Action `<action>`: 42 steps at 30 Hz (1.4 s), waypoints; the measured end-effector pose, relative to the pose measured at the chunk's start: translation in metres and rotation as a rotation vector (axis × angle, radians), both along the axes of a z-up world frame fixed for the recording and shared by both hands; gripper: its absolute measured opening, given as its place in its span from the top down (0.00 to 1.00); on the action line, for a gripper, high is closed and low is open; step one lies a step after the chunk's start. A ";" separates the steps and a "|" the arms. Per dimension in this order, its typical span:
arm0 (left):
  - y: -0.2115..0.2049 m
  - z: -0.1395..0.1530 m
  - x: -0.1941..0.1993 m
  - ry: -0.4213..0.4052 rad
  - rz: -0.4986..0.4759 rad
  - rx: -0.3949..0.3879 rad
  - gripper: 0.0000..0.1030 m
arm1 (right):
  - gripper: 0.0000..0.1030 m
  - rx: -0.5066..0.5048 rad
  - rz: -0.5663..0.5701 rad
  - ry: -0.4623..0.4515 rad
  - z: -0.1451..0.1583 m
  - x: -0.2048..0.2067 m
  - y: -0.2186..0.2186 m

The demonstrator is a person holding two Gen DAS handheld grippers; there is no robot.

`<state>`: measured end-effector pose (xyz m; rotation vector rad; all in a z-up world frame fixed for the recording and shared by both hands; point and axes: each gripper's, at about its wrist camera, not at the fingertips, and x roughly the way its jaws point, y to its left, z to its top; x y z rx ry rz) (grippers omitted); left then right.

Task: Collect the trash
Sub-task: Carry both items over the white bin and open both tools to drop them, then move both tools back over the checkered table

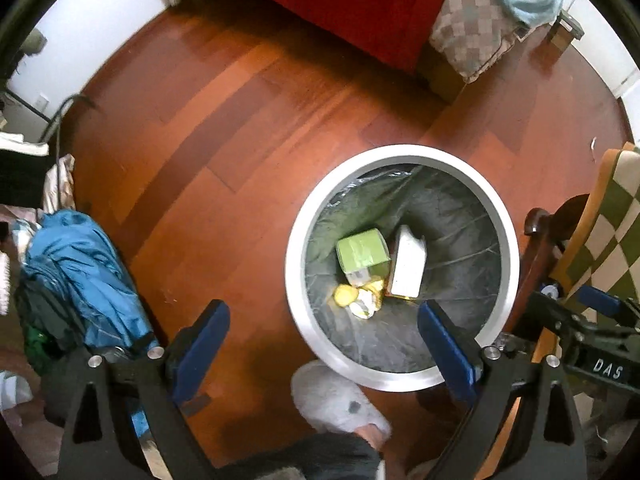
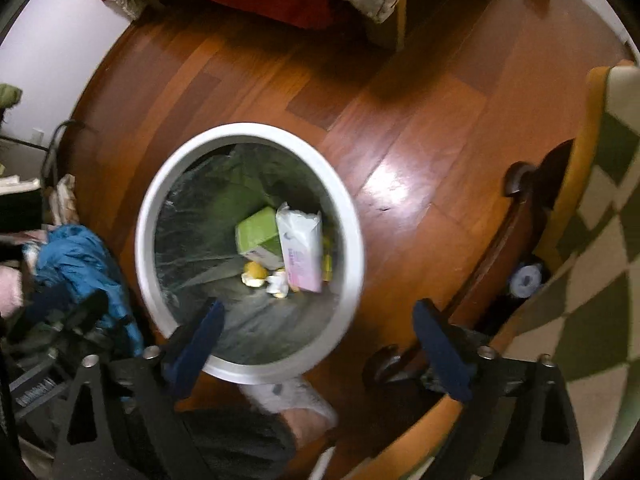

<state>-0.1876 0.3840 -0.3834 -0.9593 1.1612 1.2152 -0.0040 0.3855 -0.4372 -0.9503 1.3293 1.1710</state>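
Note:
A round white trash bin (image 1: pixel 298 216) with a dark liner stands on the wood floor; it also shows in the right wrist view (image 2: pixel 146 216). Inside lie a green box (image 1: pixel 362 250) (image 2: pixel 256 230), a white wipes pack (image 1: pixel 408 264) (image 2: pixel 300 248) and crumpled yellow and white scraps (image 1: pixel 356 298) (image 2: pixel 264 276). My left gripper (image 1: pixel 324 344) is open and empty, above the bin's near left rim. My right gripper (image 2: pixel 320 344) is open and empty, above the bin's near right rim; it also shows at the right edge of the left wrist view (image 1: pixel 600 308).
A blue jacket pile (image 1: pixel 80 272) (image 2: pixel 76 256) lies left of the bin. A bed with a red cover (image 1: pixel 352 4) stands at the far side. A wooden chair with a checkered cushion (image 2: pixel 592 240) is at the right. My slippered foot (image 1: pixel 336 400) is by the bin.

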 end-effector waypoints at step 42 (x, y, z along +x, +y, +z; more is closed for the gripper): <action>-0.123 0.190 -0.013 -0.054 -0.114 0.289 0.07 | 0.02 0.320 -0.118 -0.009 0.214 -0.014 -0.162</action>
